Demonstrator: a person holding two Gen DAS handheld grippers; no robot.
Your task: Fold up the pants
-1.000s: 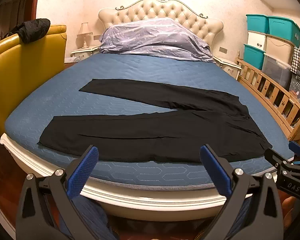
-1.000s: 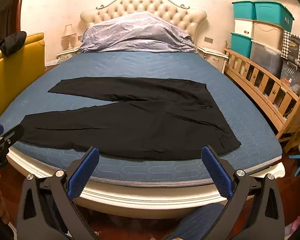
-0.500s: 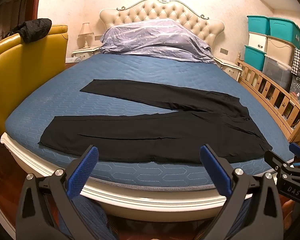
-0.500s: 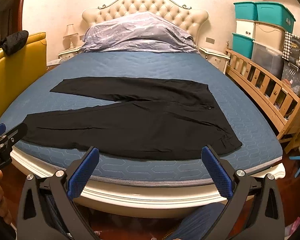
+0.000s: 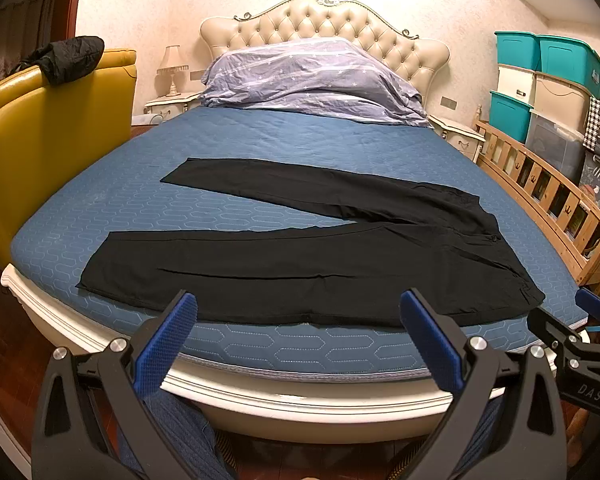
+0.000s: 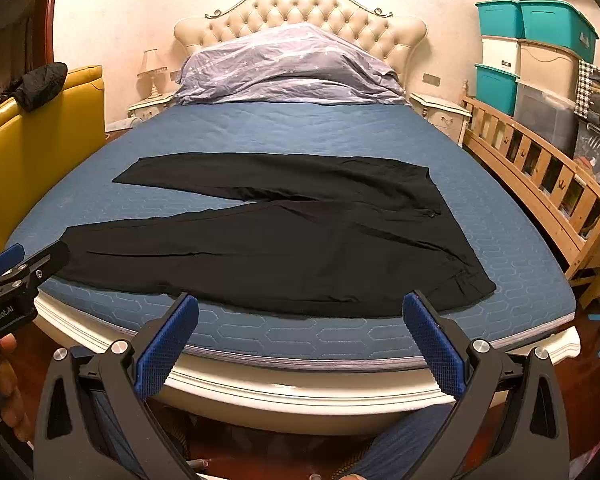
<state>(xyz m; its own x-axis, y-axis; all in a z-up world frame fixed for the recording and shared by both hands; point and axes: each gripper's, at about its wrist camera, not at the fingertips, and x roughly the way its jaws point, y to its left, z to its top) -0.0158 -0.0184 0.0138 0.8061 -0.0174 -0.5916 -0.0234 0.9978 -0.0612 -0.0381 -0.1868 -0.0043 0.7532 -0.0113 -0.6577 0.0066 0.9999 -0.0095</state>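
The black pants (image 5: 312,256) are lying spread flat on the bed (image 5: 260,140), legs pointing left, unchanged from before. Both tools, left tool (image 5: 296,344) and right tool (image 6: 300,340), are hovering wide open, empty, just short of the near hem, barely shifting.

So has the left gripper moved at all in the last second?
Barely. In its own view the pants and headboard sit almost where they did, shifted a touch rightward and down, so the left gripper only drifted slightly, open, short of the bed.
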